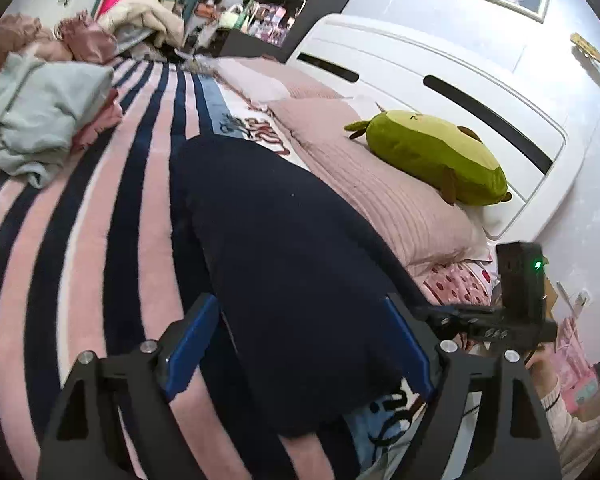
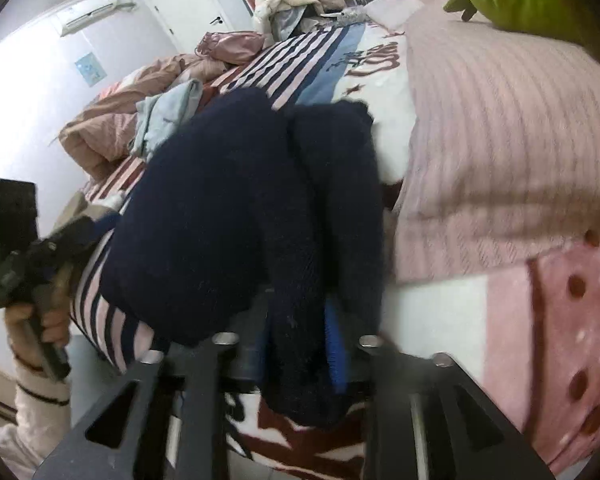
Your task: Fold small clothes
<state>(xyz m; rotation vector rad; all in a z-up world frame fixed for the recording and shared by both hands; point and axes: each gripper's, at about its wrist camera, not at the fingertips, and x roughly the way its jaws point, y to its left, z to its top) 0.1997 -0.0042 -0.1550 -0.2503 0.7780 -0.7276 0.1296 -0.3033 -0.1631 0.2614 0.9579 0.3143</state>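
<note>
On striped blanket (image 1: 100, 208), navy garment (image 1: 284, 264), right gripper (image 2: 298, 344) pinching it

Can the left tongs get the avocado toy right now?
Probably not yet. The left tongs are open around the dark garment, which fills the gap. The avocado toy sits apart on the pink pillow, beyond the garment.

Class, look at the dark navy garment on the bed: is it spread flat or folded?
Partly folded. In the right wrist view the navy garment lies doubled into two thick lobes, one pinched in the right tongs.
</note>
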